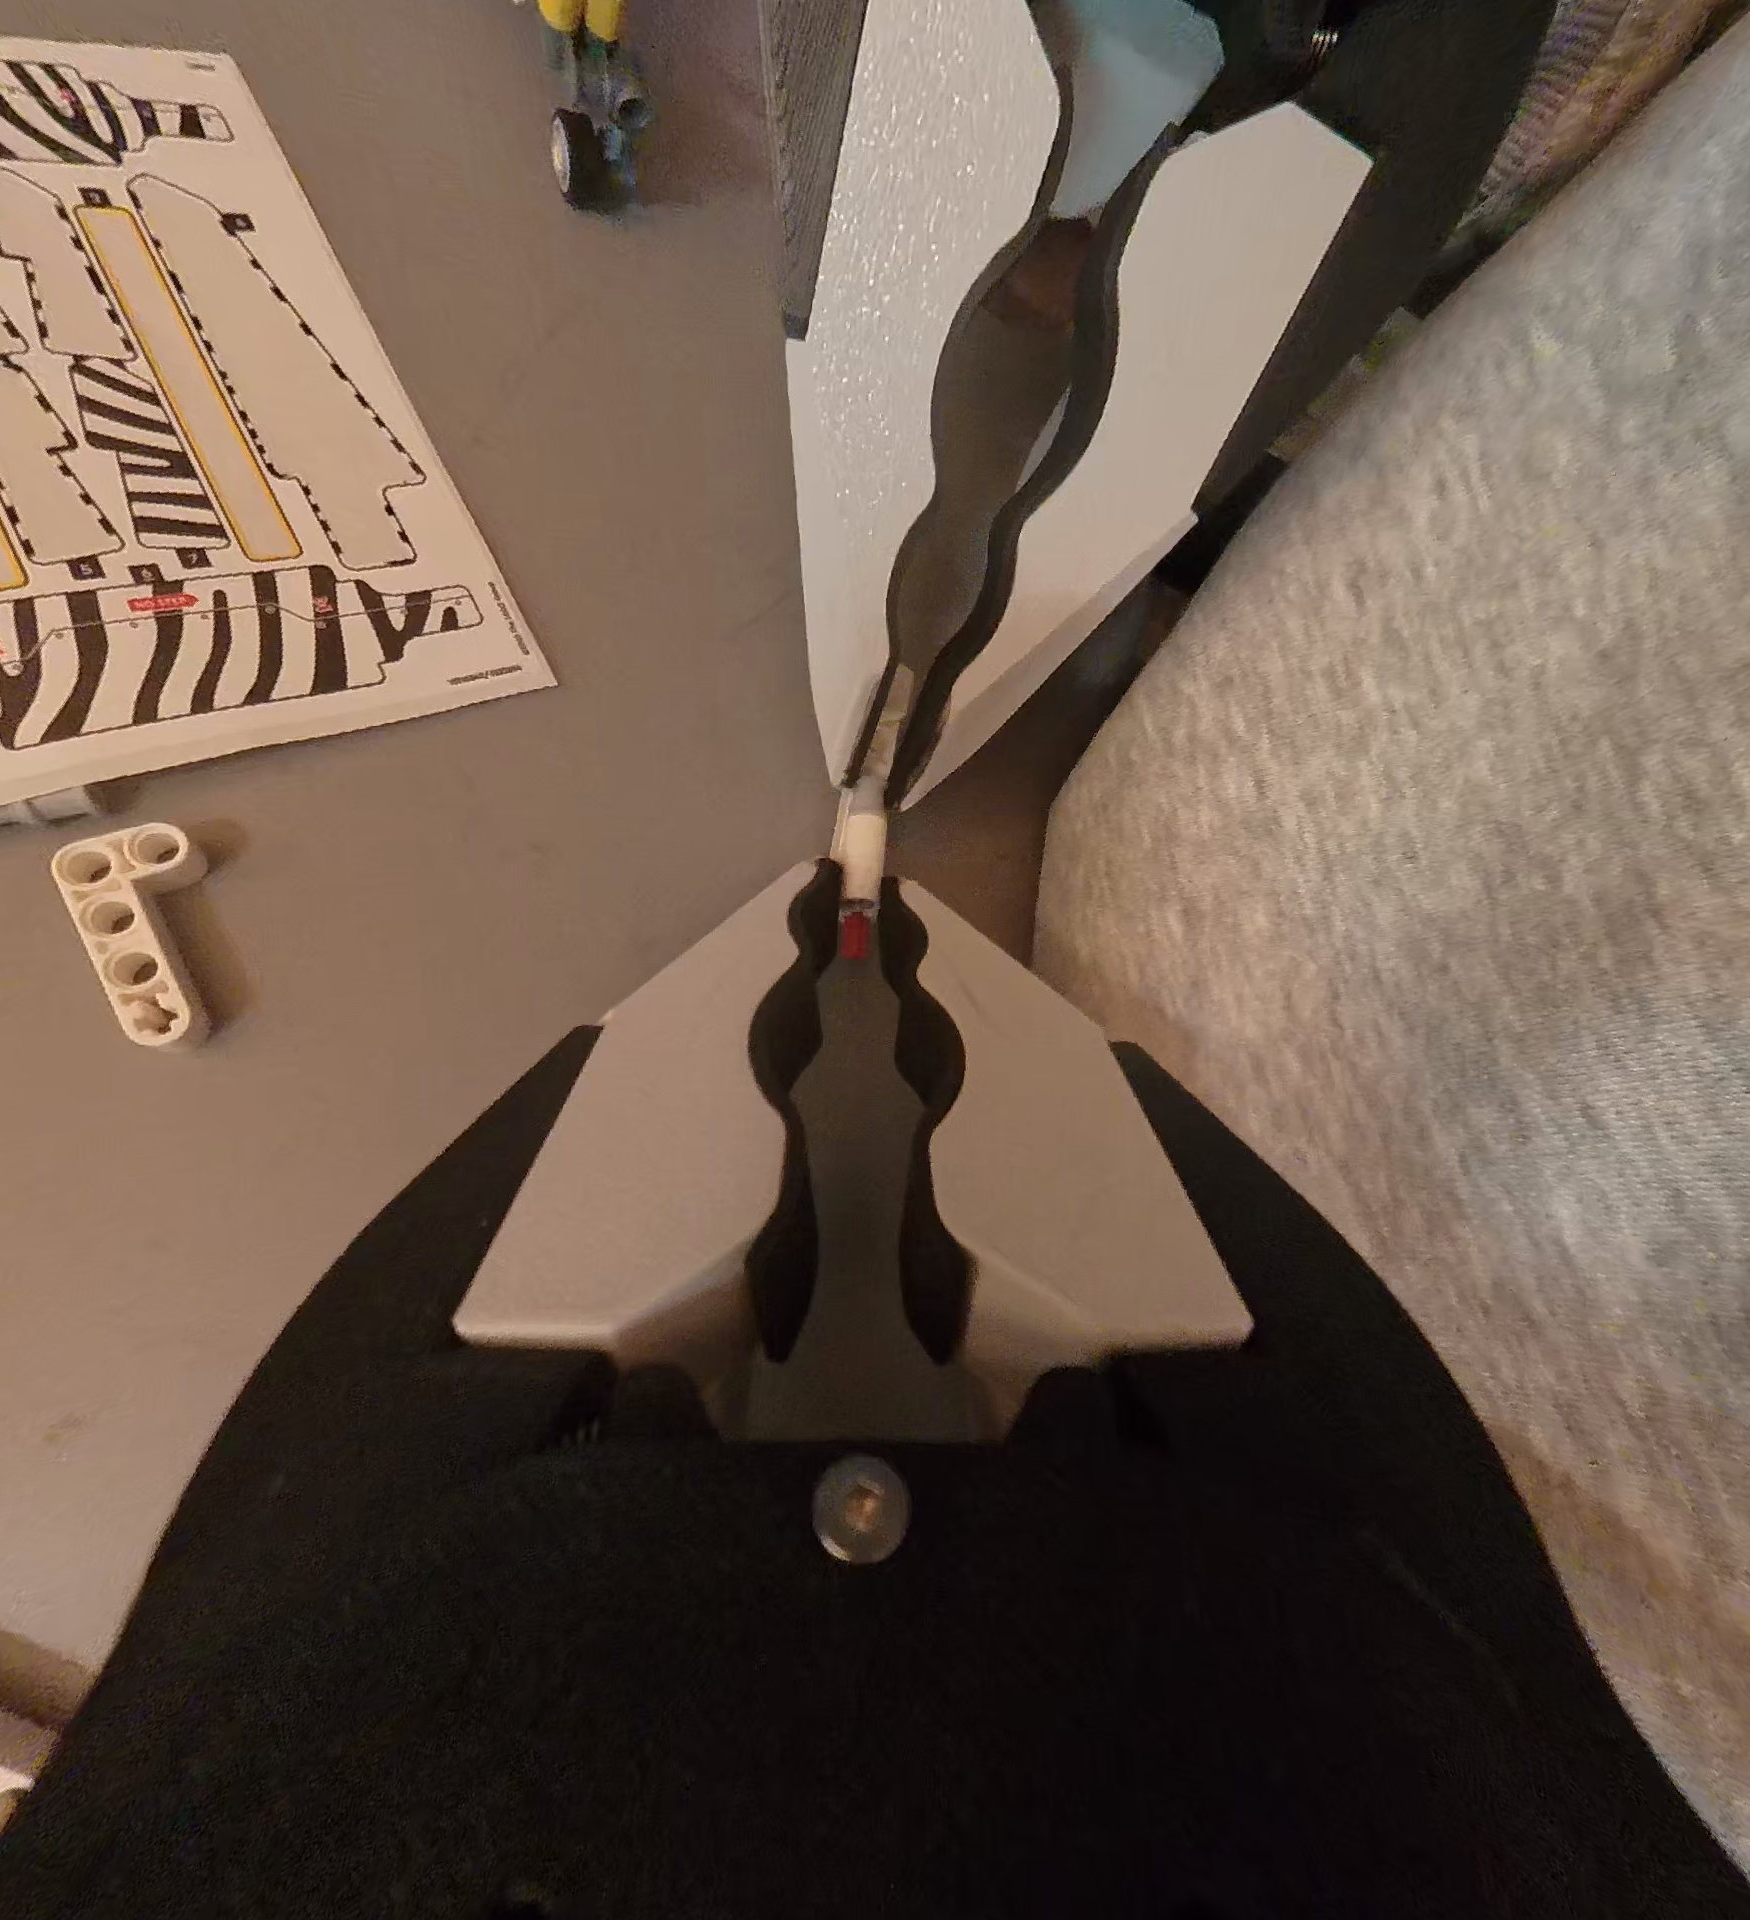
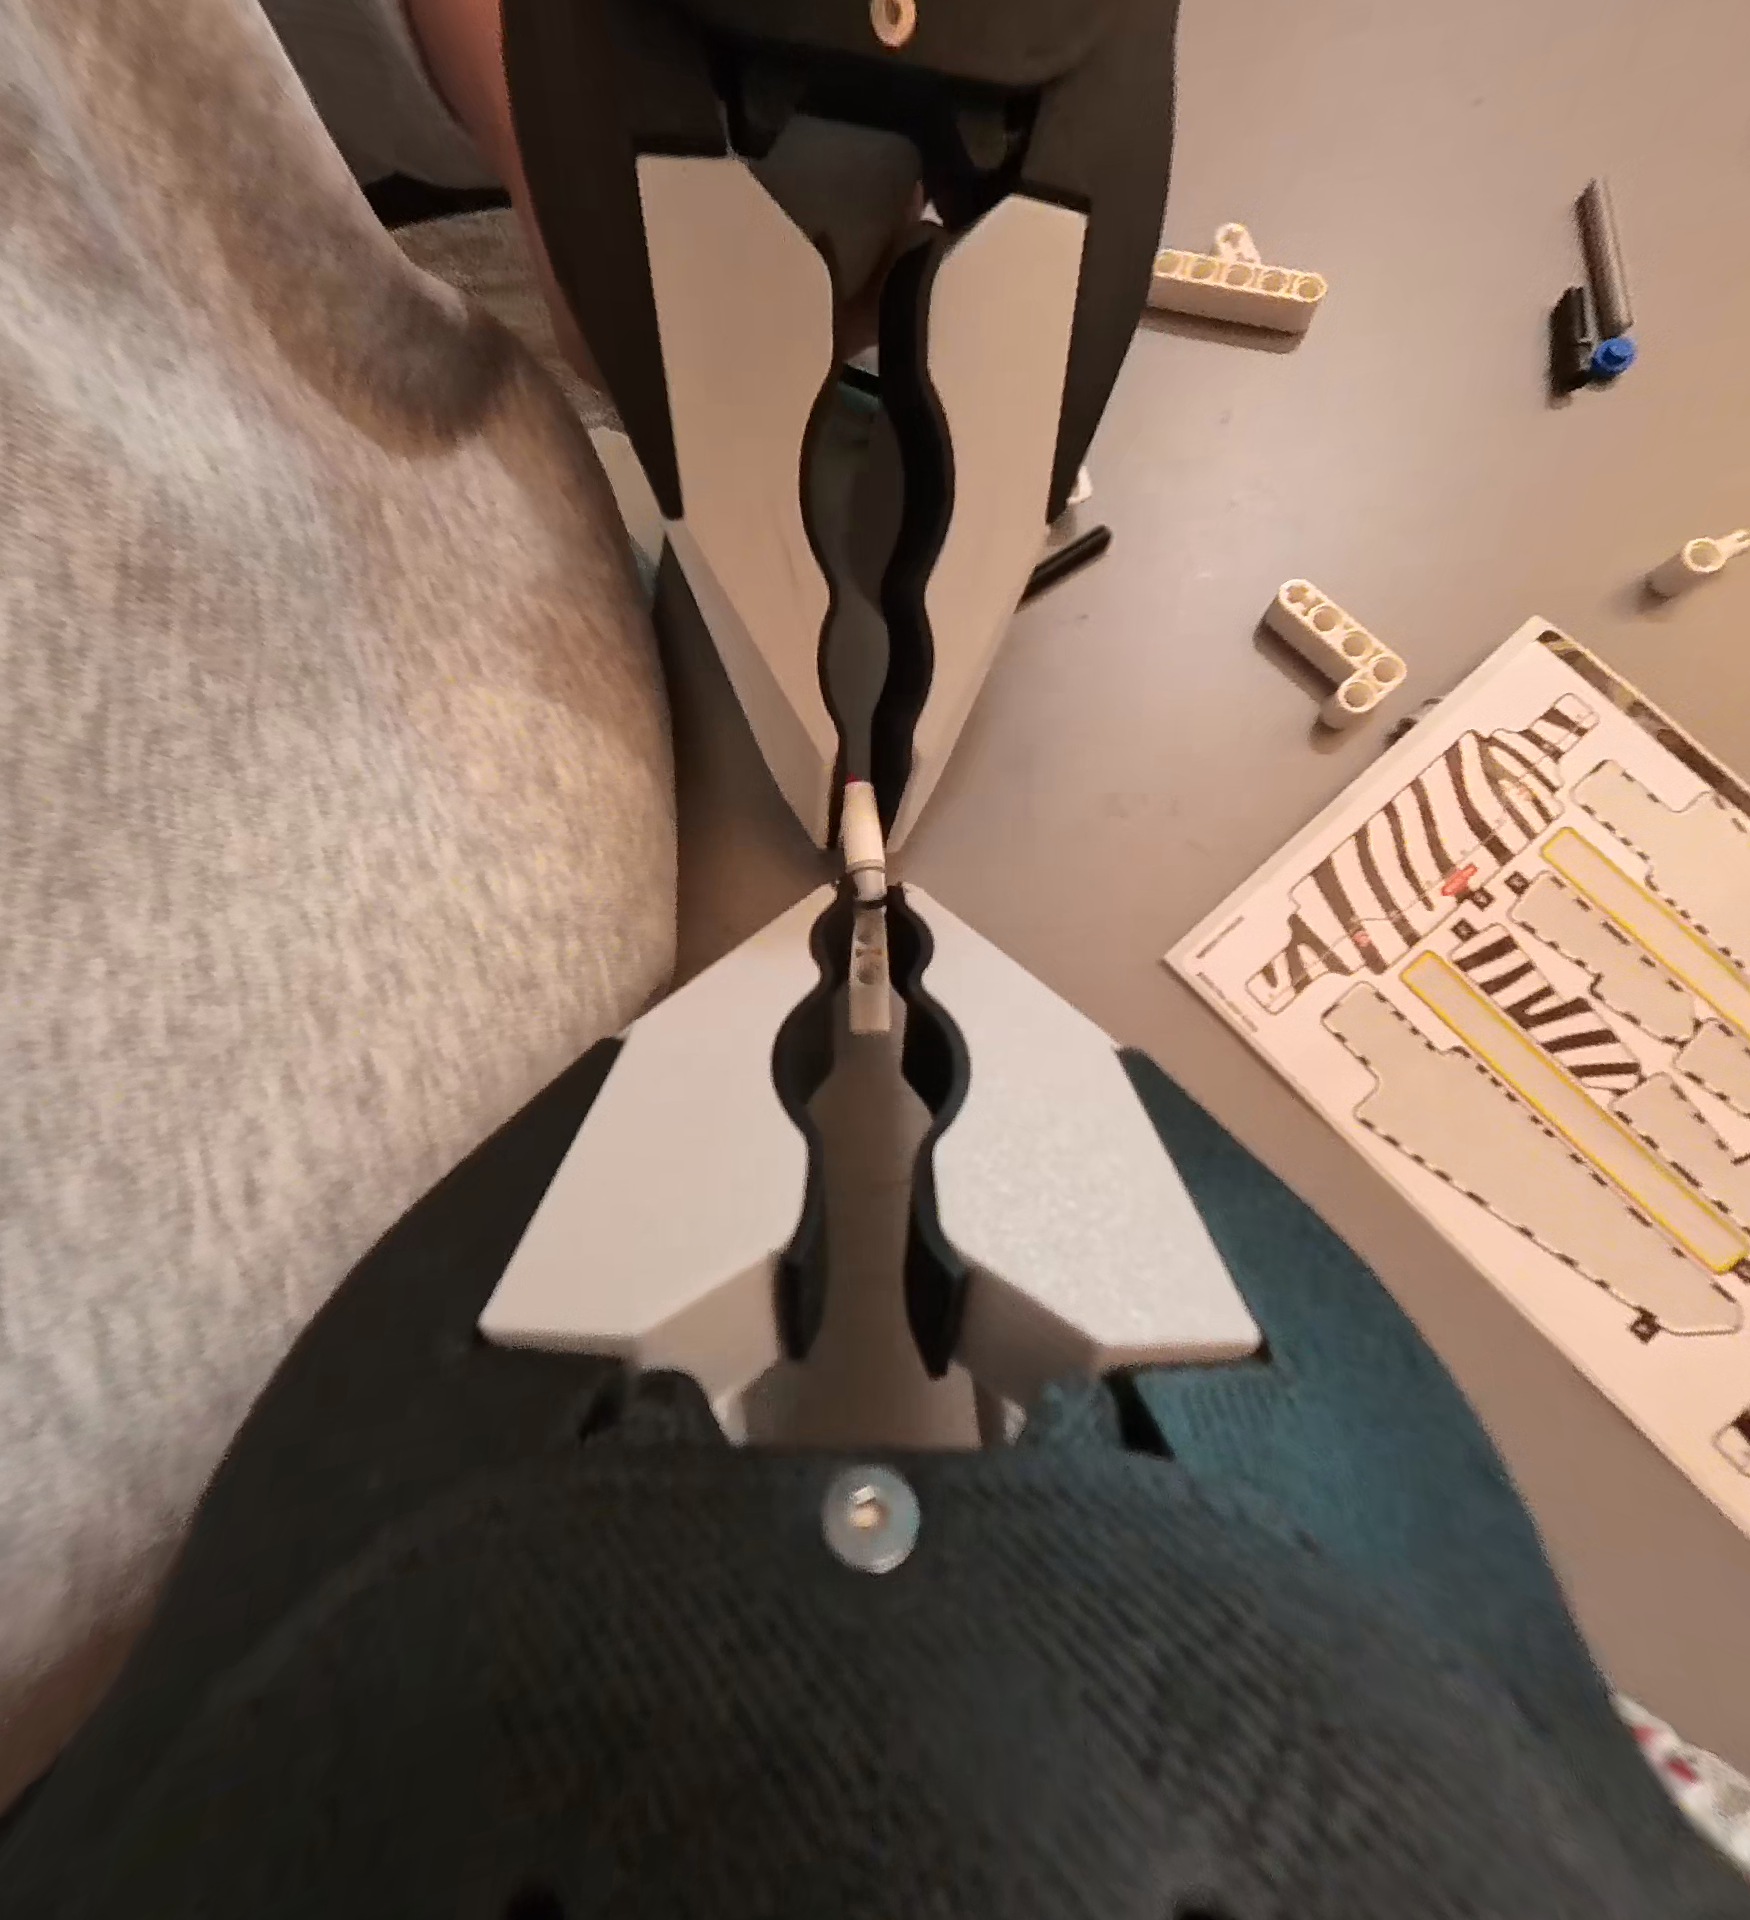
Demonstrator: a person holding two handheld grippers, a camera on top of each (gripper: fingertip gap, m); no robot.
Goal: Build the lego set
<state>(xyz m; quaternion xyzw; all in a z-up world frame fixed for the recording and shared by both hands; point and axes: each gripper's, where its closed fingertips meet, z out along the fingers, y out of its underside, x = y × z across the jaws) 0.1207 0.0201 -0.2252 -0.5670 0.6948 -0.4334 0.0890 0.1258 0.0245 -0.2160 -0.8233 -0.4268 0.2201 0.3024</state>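
Observation:
My left gripper (image 1: 855, 883) is shut on a small red pin (image 1: 855, 937) that sits in the end of a white sleeve connector (image 1: 863, 840). My right gripper (image 2: 866, 902) is shut on a small pale grey piece with holes (image 2: 869, 982). The two grippers meet tip to tip above the grey table (image 1: 590, 520), and the white connector (image 2: 863, 844) bridges the gap between them. The right gripper shows at the top of the left wrist view (image 1: 876, 787). The left gripper shows at the top of the right wrist view (image 2: 860, 821). How the parts join is hidden between the fingers.
A zebra-striped sticker sheet (image 1: 175, 416) (image 2: 1577, 1039) lies on the table beside a white L-shaped beam (image 1: 133, 925) (image 2: 1338, 655). A wheeled sub-assembly (image 1: 596, 135), a white T-shaped beam (image 2: 1235, 281), a black axle with a blue pin (image 2: 1593, 281) and a small white connector (image 2: 1697, 561) lie farther off. Grey clothing (image 1: 1473, 935) fills one side. My two grippers' fingertips are within a few centimetres of each other. The white T-shaped beam (image 2: 1235, 281) is about equally far from each gripper, around 15 cm.

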